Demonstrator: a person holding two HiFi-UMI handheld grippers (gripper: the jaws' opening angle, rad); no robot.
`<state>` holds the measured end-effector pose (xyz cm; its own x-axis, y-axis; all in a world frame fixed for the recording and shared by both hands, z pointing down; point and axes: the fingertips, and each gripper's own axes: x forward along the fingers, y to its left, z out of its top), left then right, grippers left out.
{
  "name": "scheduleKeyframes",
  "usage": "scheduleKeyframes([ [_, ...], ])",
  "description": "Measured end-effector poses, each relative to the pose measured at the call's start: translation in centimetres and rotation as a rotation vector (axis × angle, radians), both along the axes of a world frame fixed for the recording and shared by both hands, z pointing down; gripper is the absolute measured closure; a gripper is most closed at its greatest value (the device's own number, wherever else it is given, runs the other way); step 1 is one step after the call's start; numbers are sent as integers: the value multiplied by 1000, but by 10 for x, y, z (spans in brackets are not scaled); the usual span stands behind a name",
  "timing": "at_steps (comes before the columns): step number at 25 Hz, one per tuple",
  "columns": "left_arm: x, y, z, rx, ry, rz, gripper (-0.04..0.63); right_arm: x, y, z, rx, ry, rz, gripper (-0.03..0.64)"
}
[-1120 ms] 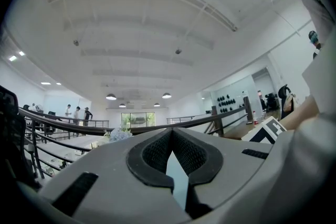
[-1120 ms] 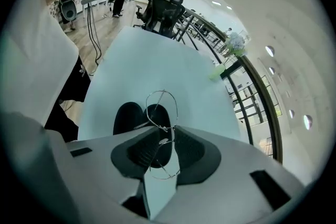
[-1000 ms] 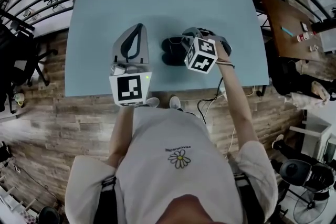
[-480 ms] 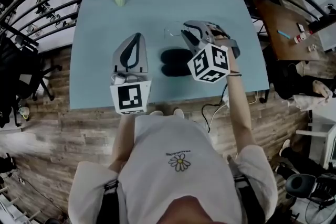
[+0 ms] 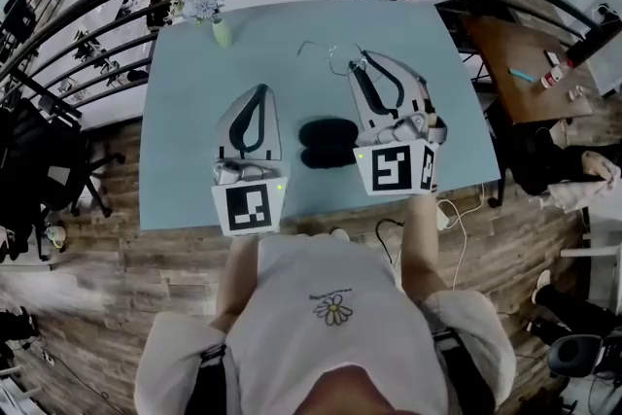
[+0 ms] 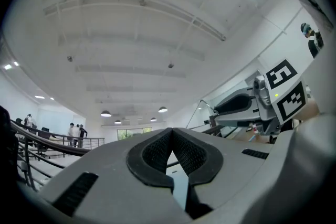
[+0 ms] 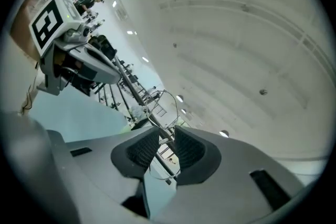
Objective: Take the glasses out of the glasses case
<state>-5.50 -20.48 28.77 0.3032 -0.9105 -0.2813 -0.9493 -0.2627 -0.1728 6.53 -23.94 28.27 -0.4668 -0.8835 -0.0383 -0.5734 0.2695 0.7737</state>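
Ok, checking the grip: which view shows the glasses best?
The right gripper view: the wire-framed glasses sit close up between the right gripper's pads. The head view shows them small and faint; the left gripper view, barely a wire.

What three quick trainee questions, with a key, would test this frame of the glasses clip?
1. True or false: the glasses lie inside the case.
2. The left tool is: A shut on the glasses, B shut and empty, C wide open.
3. What stands at the far left corner of the table?
Key: 1 false, the right tool holds them; 2 B; 3 a vase of flowers.
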Motion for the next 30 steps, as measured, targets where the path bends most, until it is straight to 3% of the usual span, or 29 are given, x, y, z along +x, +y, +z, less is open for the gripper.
scheduleKeyframes([
  [6, 17, 9, -15, 36, 7, 33, 580, 24, 29, -23, 100, -167, 44, 534],
  [11, 22, 13, -23, 67, 27, 29, 580, 45, 45, -45, 122, -628, -29, 534],
  [16, 20, 12, -25, 68, 52, 21, 580, 65, 52, -35, 83, -799, -43, 534],
  [22, 17, 8, -19, 52, 52, 1, 580, 65, 45, -15, 1, -876, -47, 534],
  [30, 19, 4, -15, 42, 50, -5, 580, 65, 39, -10, -17, -861, -42, 534],
])
